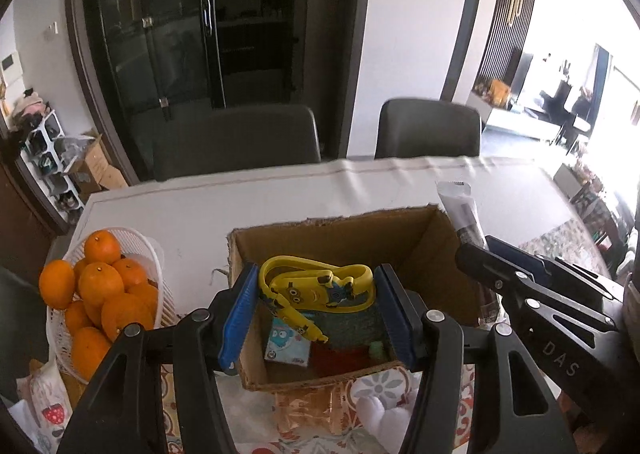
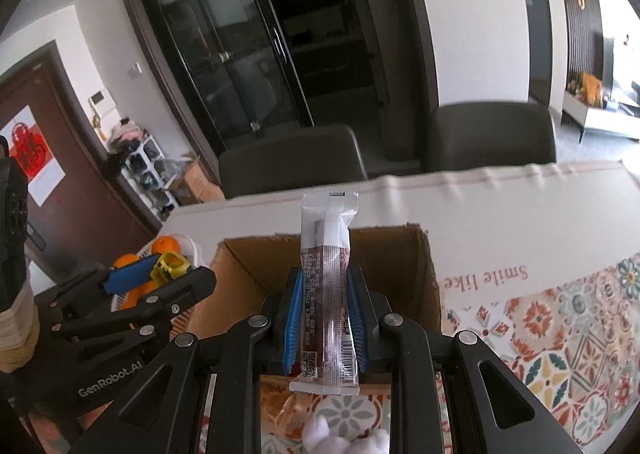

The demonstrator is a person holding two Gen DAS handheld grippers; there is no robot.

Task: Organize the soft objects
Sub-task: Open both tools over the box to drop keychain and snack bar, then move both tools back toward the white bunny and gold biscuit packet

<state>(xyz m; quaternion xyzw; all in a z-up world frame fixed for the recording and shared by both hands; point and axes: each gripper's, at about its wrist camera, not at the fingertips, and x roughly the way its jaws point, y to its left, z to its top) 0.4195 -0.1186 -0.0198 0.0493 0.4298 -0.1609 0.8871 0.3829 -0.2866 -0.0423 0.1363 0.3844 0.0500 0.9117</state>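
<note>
My left gripper (image 1: 316,296) is shut on a yellow Minion toy with loop straps (image 1: 320,288) and holds it over the open cardboard box (image 1: 340,230). In the box lie a small blue tissue pack (image 1: 288,346), a green scrubby pad (image 1: 352,328) and something red. My right gripper (image 2: 325,296) is shut on a long white and brown snack packet (image 2: 328,274), upright over the box (image 2: 430,278). The right gripper also shows at the right of the left wrist view (image 1: 480,254), beside the box. A white fluffy object (image 1: 380,414) lies in front of the box.
A white basket of oranges (image 1: 100,294) stands left of the box. The table has a white cloth (image 1: 280,198) and a patterned mat (image 2: 560,334). Two dark chairs (image 1: 240,138) stand at the far edge. A strawberry-print bag (image 1: 48,406) lies at the near left.
</note>
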